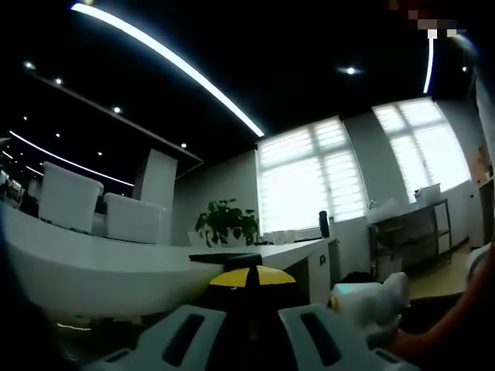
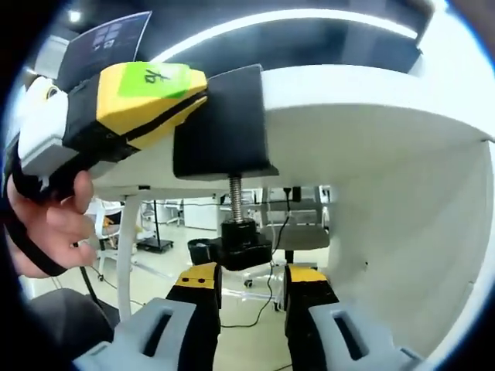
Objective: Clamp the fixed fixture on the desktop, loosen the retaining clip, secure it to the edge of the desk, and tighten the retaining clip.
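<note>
A black clamp fixture (image 2: 224, 124) sits over the edge of the white desk (image 2: 371, 100). Its threaded screw (image 2: 234, 197) hangs down to a black knob (image 2: 244, 247). My right gripper (image 2: 253, 270) is under the desk, its yellow-and-black fingers (image 2: 197, 290) closed against both sides of the knob. My left gripper (image 2: 186, 108), yellow and black, comes in from the left in a hand (image 2: 46, 224) and holds the fixture's top. In the left gripper view its jaws (image 1: 251, 278) are shut on the fixture's black plate (image 1: 224, 257) above the desk (image 1: 93, 263).
A potted plant (image 1: 227, 222) and white boxes (image 1: 69, 197) stand on the desk. A metal rack (image 1: 410, 232) is by the windows. A white gripper body (image 1: 371, 301) and a person's arm (image 1: 456, 325) are low right. Chairs and cables (image 2: 274, 232) lie under the desk.
</note>
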A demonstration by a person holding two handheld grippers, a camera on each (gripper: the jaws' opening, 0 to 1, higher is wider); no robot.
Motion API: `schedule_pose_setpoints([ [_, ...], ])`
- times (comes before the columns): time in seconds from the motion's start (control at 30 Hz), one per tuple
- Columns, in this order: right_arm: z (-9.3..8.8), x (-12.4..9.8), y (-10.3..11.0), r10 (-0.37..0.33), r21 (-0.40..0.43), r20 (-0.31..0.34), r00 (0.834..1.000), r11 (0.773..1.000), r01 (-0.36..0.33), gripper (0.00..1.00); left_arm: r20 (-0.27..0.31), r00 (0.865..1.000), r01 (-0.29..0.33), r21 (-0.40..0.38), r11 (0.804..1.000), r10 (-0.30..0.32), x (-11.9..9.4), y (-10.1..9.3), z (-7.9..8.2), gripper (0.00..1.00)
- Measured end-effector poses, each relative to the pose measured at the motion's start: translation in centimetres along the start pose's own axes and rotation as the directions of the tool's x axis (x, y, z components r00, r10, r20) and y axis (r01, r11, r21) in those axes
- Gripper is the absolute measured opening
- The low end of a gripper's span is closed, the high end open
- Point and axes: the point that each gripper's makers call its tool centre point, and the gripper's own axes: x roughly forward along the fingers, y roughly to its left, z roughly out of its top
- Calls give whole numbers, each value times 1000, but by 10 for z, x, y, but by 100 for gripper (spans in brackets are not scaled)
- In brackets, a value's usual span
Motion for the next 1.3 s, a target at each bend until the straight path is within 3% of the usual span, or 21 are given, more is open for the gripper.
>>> schedule_pose_setpoints([
  [0.2,16,1,6,-20,3,39,999,1000,20,43,-5,1000,5,4,1000,-5,-1,0,0,3],
  [0.37,25,4,10,-26,-5,50,998,1000,26,40,-7,1000,2,4,1000,-2,-2,0,0,3],
  [0.47,29,0,8,-47,91,54,997,995,42,36,-6,1000,2,4,1000,-2,-2,0,0,3],
  [0.53,24,0,1,-62,42,41,997,997,61,29,-3,1000,3,2,1000,-3,-3,0,1,3],
  [0.73,23,-1,4,-7,9,45,999,1000,6,28,-5,1000,2,3,1000,-2,-3,0,1,3],
  [0.8,25,0,7,59,-43,71,996,997,-56,28,-6,1000,1,5,1000,-1,-4,0,1,3],
  [0.87,24,0,10,122,-33,85,989,992,-119,28,-4,1000,-1,6,1000,1,-5,1,2,3],
  [0.97,24,-1,15,264,-68,83,961,963,-259,28,-3,1000,0,3,1000,0,-5,1,2,3],
  [1.1,23,0,24,439,-67,52,897,897,-436,28,-1,1000,1,2,1000,-1,-5,1,3,3],
  [1.3,24,-1,34,591,-21,42,806,807,-590,28,0,1000,0,2,1000,0,-5,1,3,3],
])
